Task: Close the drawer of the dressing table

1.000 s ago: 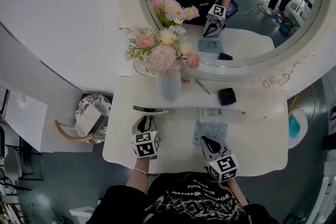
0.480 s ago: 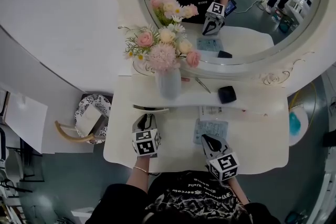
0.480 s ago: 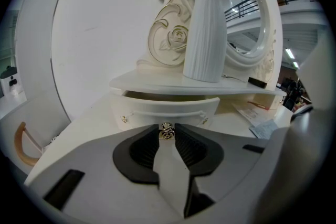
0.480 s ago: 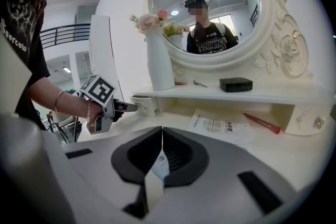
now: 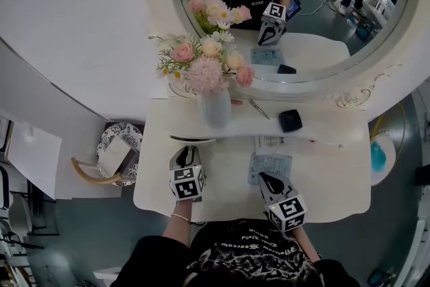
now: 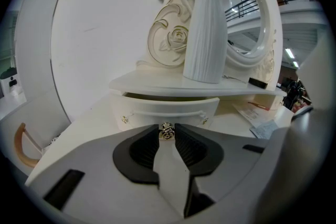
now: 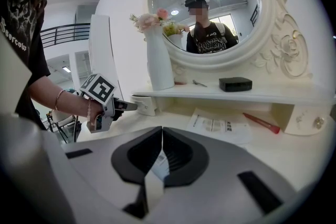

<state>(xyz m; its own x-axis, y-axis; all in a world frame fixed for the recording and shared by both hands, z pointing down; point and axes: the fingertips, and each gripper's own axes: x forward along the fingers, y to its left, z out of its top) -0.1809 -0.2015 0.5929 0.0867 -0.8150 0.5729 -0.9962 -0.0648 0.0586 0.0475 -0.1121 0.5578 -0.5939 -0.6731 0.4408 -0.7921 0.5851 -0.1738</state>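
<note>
The small white drawer (image 5: pixel 193 140) (image 6: pixel 165 110) under the dressing table's shelf stands pulled out a little, with a dark gap along its top. My left gripper (image 5: pixel 187 152) (image 6: pixel 166 131) is shut on the drawer's metal rose-shaped knob (image 6: pixel 166 132), which sits pinched between the jaw tips. In the right gripper view that left gripper (image 7: pixel 131 106) reaches to the drawer front. My right gripper (image 5: pixel 264 178) (image 7: pixel 161 131) hovers over the tabletop nearer the person, shut, with nothing between its jaws.
A white ribbed vase (image 5: pixel 216 107) (image 6: pixel 206 34) of flowers stands on the shelf above the drawer. A black box (image 5: pixel 290 121) (image 7: pixel 235 84) lies on the shelf's right. Papers (image 5: pixel 271 165) (image 7: pixel 218 126) and a red pen (image 7: pixel 261 123) lie on the tabletop. A stool (image 5: pixel 111 151) stands left of the table.
</note>
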